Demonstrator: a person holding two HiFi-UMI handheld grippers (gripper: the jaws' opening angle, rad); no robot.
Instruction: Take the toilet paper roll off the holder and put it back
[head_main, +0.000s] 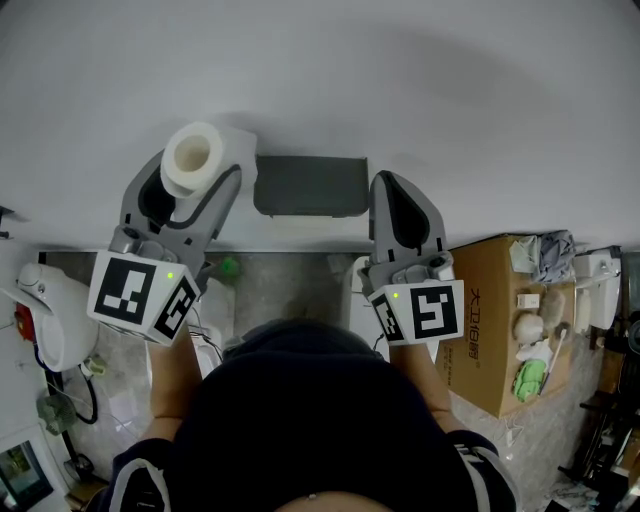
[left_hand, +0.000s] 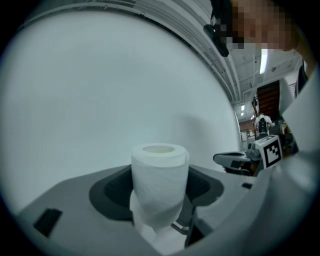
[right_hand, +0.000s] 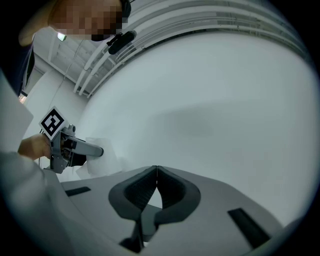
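My left gripper (head_main: 190, 180) is shut on the white toilet paper roll (head_main: 192, 156), raised against the white wall left of the holder. In the left gripper view the roll (left_hand: 160, 180) stands upright between the jaws, with a loose tail of paper hanging below it. The dark grey holder (head_main: 310, 186) is fixed to the wall between the two grippers, with no roll on it. To the holder's right is my right gripper (head_main: 405, 205), which is shut with nothing in it. Its jaw tips meet in the right gripper view (right_hand: 156, 168), where the roll (right_hand: 102, 159) shows at the left.
A cardboard box (head_main: 490, 330) with several small items stands on the floor at the right. A white fixture (head_main: 50, 310) sits at the lower left. The wall (head_main: 400, 80) fills the space ahead.
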